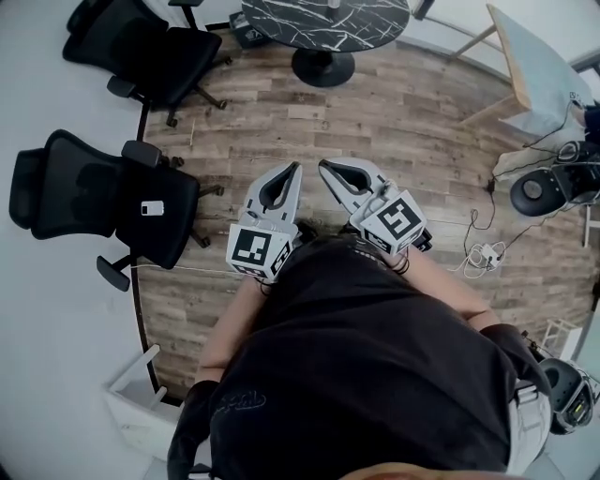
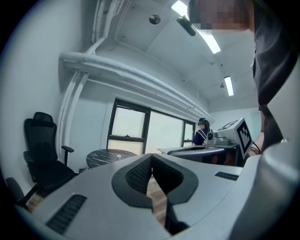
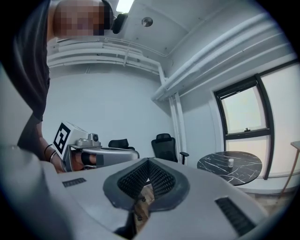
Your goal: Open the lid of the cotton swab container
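Note:
A small white container [image 3: 230, 162] stands upright on a round black marble table [image 3: 234, 173] some way ahead; whether it is the cotton swab container I cannot tell. The same table [image 1: 323, 21] is at the top of the head view. My left gripper [image 1: 296, 167] and right gripper [image 1: 323, 165] are held side by side in front of the person's chest, above wooden floor, both pointing toward that table. Both are shut with nothing between the pads. The left gripper's [image 2: 151, 157] jaws meet at the tip, and the right gripper's [image 3: 148, 161] do too.
Two black office chairs [image 1: 150, 56] [image 1: 94, 197] stand at the left along a white wall. A light wooden table [image 1: 525, 66] is at the upper right, with cables and gear [image 1: 553, 187] on the floor below it. A person [image 2: 202, 133] stands far off by the windows.

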Demonstrator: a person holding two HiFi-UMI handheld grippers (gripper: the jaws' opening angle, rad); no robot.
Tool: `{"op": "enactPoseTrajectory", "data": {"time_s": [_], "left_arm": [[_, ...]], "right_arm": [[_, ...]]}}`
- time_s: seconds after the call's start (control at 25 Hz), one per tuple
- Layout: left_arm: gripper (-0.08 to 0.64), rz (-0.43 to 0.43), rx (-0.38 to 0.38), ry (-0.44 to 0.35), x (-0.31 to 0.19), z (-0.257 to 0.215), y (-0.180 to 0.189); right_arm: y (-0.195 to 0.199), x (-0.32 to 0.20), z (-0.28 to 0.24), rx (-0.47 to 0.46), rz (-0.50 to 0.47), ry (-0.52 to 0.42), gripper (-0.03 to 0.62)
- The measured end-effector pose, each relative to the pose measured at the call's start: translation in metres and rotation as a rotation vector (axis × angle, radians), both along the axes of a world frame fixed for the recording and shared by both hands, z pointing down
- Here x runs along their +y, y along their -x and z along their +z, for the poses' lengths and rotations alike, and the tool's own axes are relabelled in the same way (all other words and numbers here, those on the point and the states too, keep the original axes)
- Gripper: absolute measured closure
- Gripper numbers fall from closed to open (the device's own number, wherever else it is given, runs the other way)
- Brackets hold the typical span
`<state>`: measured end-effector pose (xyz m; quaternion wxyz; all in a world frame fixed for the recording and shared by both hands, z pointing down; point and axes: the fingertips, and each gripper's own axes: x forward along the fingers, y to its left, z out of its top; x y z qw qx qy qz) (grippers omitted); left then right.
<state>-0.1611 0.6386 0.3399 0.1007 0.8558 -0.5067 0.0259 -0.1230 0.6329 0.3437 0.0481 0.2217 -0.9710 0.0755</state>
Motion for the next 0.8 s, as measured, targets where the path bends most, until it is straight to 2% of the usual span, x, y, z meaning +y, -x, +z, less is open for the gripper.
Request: {"op": "enactPoseTrajectory", "data": {"time_s": [0.28,0.48,0.68,0.8], "left_arm": [[0.546,-0.027,0.003,0.035,-0.017,0.01,0.008],[0.546,-0.05,-0.004,0.029,-0.041,0.008,0.011],[0.546,-0.081,0.027,0.049,-0.078,0.014,0.011],[0.546,-0.085,0.019,0.055,-0.104,0.018,0.004]], "right_arm": [[0.008,-0.018,0.009,-0.007,-0.021,0.022,0.571],[0.012,-0.045,0.007,-0.017,-0.049,0.019,0.57],[0.008,-0.082,0.008,-0.018,-0.068,0.022,0.57],[0.002,-0.11,0.011,-0.022,-0.072,0.027,0.571]]}}
